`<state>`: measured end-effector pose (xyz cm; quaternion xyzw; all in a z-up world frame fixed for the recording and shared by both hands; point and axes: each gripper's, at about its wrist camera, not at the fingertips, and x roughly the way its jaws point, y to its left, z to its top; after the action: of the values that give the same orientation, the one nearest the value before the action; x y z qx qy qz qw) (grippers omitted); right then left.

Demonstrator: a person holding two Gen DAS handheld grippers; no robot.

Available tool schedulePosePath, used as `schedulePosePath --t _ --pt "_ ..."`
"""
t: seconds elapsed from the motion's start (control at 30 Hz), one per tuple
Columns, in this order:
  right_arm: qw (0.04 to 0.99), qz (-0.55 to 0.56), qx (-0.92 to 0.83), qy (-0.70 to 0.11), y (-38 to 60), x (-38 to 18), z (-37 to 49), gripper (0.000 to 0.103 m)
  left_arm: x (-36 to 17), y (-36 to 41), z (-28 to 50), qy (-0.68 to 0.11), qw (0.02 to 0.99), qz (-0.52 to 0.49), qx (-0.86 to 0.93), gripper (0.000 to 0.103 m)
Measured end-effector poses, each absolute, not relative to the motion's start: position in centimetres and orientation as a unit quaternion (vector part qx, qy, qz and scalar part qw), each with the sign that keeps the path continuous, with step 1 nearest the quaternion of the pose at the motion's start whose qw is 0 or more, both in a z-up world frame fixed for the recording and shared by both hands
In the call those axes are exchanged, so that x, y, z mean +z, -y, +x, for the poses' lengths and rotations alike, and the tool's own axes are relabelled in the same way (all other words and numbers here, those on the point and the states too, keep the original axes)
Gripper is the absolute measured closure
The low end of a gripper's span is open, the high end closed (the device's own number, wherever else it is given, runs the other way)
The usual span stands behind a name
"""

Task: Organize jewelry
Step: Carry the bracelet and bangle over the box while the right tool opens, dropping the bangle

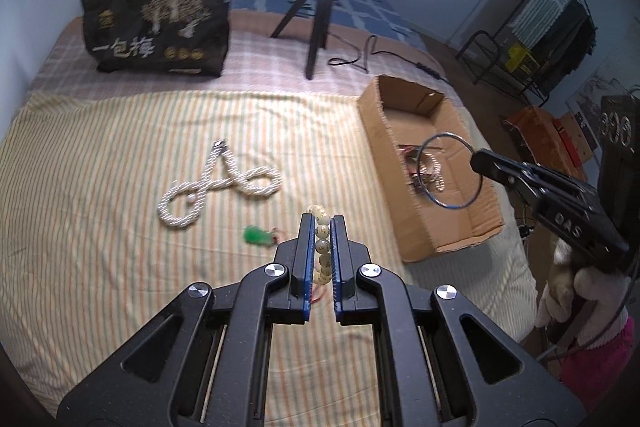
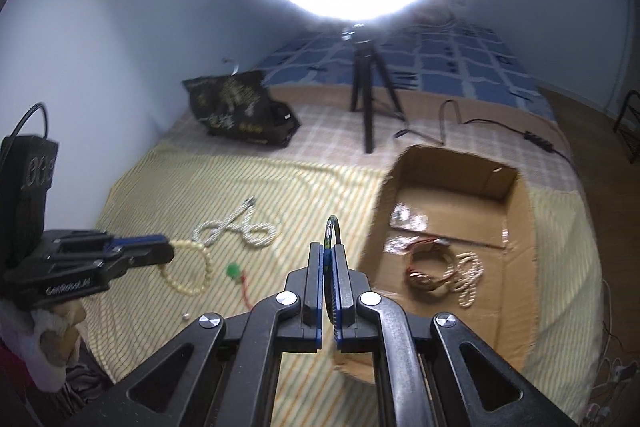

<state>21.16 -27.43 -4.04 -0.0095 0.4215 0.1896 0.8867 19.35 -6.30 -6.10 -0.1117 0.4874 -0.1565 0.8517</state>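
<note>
The left gripper [image 1: 323, 227] is clamped on a bracelet of cream round beads [image 1: 322, 247], which hangs clear of the yellow striped cloth [image 1: 100, 247]. The right gripper [image 2: 329, 255] pinches a thin dark metal bangle [image 1: 448, 169], held up beside the near rim of the open brown cardboard box [image 2: 516, 267].

So two pieces are in hand and, by my reading, headed for the box. Inside it already lie a pale beaded strand [image 2: 468, 279], a reddish coiled bracelet [image 2: 428, 269] and some glittery pieces I cannot make out clearly. Left on the cloth: a looped white pearl rope necklace [image 1: 218, 187], a small green pendant on a red cord [image 1: 258, 235] and a tiny loose bead [image 2: 185, 315]. Roughly halfway, I judge.
</note>
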Motion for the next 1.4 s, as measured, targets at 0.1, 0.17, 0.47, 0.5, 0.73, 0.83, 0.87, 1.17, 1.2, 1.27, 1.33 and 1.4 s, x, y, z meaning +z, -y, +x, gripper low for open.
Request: schedulePosePath --t 0.1,0.17,0.47,0.5,0.73,0.83,0.87,1.17,1.2,1.27,1.33,1.4 --pt "0.891 -0.007 0.174 -0.419 28.8 -3.9 21.7 0.102 -5.8 7.6 19.6 -0.485 0.852 -0.109 -0.166 0.098" --pt "0.893 -0.008 0.164 -0.419 29.4 -3.9 22.0 0.102 -5.7 8.6 19.8 -0.484 0.851 -0.107 -0.174 0.098" --pt "0.902 -0.001 0.117 -0.416 33.5 -4.0 22.9 0.102 -5.0 12.5 20.3 -0.477 0.848 -0.104 -0.205 0.098" --pt "0.902 -0.001 0.114 -0.417 33.8 -4.0 22.9 0.102 -4.9 13.0 20.3 -0.476 0.848 -0.103 -0.208 0.098" --pt "0.902 0.000 0.088 -0.423 35.8 -4.6 22.8 0.102 -4.8 15.9 20.7 -0.475 0.844 -0.105 -0.227 0.098" --pt "0.902 0.001 0.080 -0.424 36.6 -4.8 22.7 0.102 -5.1 17.0 21.0 -0.477 0.841 -0.102 -0.232 0.098" --pt "0.902 0.002 0.077 -0.425 36.8 -4.8 22.7 0.102 -5.2 17.4 21.0 -0.478 0.841 -0.101 -0.233 0.098" --pt "0.899 0.009 0.065 -0.432 38.2 -5.5 22.8 0.102 -5.9 20.0 22.1 -0.480 0.837 -0.105 -0.240 0.098" --pt "0.899 0.010 0.064 -0.433 38.4 -5.6 22.8 0.102 -6.0 20.1 22.2 -0.481 0.836 -0.105 -0.240 0.098" --pt "0.898 0.011 0.063 -0.434 38.6 -5.8 22.8 0.102 -6.4 20.6 22.5 -0.485 0.834 -0.104 -0.239 0.098" --pt "0.898 0.012 0.061 -0.436 38.9 -5.9 22.9 0.102 -6.9 20.9 22.8 -0.489 0.833 -0.101 -0.239 0.098" --pt "0.897 0.014 0.061 -0.438 39.2 -6.1 23.0 0.102 -7.2 21.1 23.0 -0.493 0.831 -0.099 -0.239 0.098"
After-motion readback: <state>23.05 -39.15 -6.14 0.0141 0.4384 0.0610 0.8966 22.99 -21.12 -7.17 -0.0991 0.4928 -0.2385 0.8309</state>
